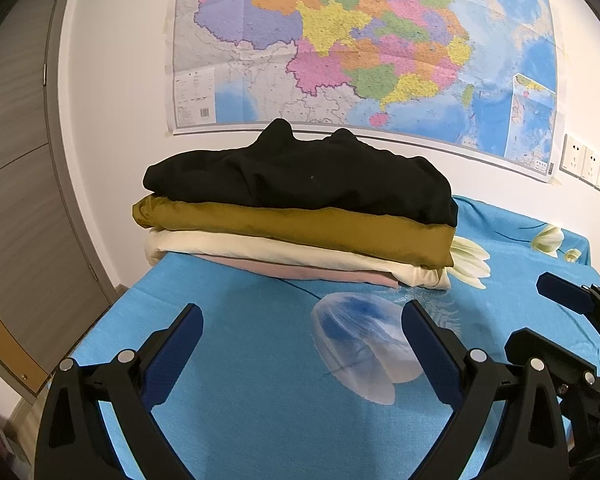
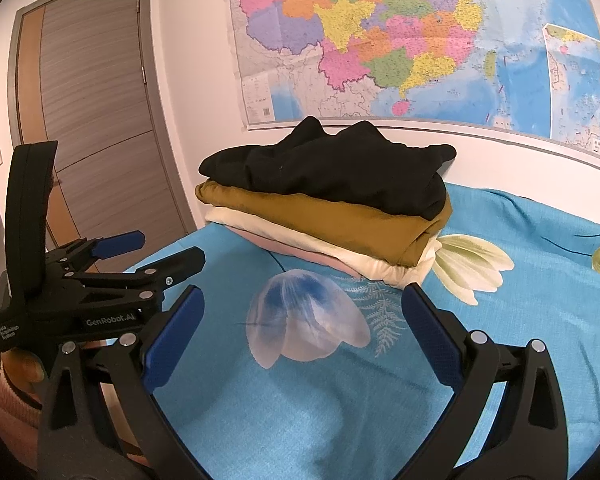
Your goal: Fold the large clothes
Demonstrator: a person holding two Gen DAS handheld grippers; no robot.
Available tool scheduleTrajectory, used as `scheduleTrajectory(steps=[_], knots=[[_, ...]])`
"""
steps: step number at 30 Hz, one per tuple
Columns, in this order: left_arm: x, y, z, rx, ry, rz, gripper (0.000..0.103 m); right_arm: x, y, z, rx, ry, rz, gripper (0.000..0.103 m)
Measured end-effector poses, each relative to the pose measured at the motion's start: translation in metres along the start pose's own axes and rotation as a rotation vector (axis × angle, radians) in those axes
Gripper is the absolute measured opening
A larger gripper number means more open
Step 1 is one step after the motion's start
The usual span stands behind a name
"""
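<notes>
Left gripper (image 1: 302,320) and right gripper (image 2: 302,304), both with jaws spread wide and holding nothing, hover side by side over the blue floral bedsheet (image 1: 260,380). Beyond them, a stack of folded clothes (top to bottom: black garment (image 1: 300,172), mustard garment (image 1: 292,228), cream garment (image 1: 260,254), pink garment (image 1: 320,272)) rests near the wall, below a map (image 1: 360,40).

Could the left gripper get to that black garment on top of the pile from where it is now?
Probably yes. The left gripper is open and aimed at the pile, with only bare blue sheet between. The black garment lies on top, uncovered.
</notes>
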State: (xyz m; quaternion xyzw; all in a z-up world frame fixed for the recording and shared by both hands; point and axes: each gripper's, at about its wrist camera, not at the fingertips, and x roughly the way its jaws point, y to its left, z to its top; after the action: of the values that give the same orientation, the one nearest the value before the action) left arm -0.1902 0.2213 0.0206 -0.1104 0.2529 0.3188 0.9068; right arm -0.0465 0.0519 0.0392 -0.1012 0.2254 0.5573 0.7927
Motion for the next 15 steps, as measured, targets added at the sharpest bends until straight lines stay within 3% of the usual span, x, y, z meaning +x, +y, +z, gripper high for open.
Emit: scheduleTrajectory(steps=[15], knots=[[0.0020, -0.0024, -0.0014, 0.005, 0.003, -0.003, 0.096, -0.0014, -0.0010, -0.0007, 0.007, 0.001, -0.001, 0.097]])
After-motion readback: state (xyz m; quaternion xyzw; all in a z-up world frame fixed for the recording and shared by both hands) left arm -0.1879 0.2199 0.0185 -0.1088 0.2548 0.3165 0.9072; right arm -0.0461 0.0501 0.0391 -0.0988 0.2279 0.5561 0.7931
